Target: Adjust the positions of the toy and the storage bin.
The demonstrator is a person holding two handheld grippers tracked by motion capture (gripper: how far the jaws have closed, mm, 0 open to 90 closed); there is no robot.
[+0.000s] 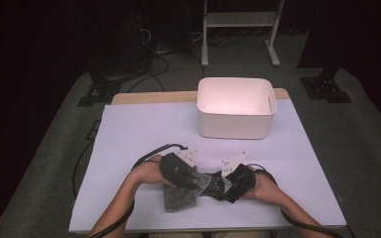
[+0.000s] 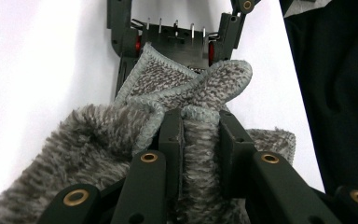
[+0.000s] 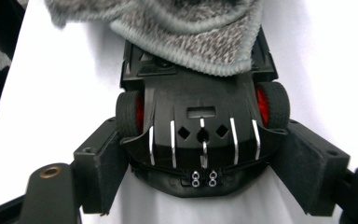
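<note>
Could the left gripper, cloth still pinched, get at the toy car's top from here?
Probably yes: left gripper grips the grey cloth, which already drapes onto the toy car held by the right gripper; nothing stands between.

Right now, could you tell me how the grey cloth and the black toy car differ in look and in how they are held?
The grey cloth is soft and fluffy with a stitched hem; the toy car is hard black plastic with red-hubbed wheels. The left gripper pinches a narrow fold of cloth; the right gripper spans the car's body with wide jaws. The cloth drapes over the car's far end. Both sit above the white table.
</note>
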